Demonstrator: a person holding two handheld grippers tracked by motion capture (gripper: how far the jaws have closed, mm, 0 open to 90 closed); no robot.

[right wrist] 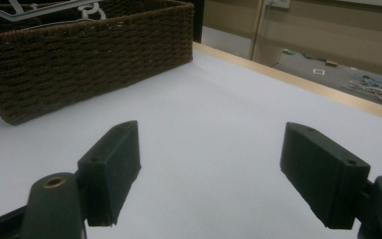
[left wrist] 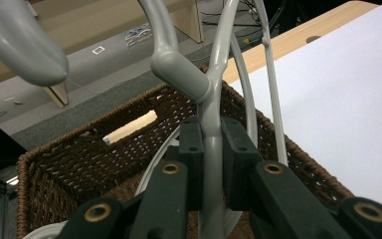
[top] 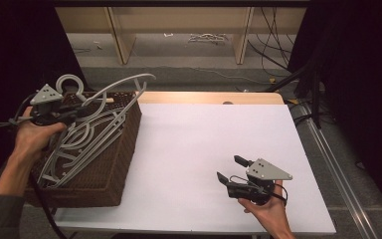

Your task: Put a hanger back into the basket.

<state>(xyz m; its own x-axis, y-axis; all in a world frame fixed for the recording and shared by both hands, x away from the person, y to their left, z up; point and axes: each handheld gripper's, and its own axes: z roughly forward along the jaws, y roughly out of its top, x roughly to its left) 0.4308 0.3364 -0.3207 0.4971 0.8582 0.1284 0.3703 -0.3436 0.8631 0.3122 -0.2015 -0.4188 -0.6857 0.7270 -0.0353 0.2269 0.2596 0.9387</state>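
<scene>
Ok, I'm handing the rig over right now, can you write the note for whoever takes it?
Left gripper: shut on the stem of a grey hanger, held above the wicker basket.
Right gripper: open, holding nothing, low over the white tabletop at the near right.
Things: more grey hangers lie in the basket at the table's left.
Done: one hanger gripped.
Left: probably lift it clear and set it on the tabletop, then the others.
</scene>
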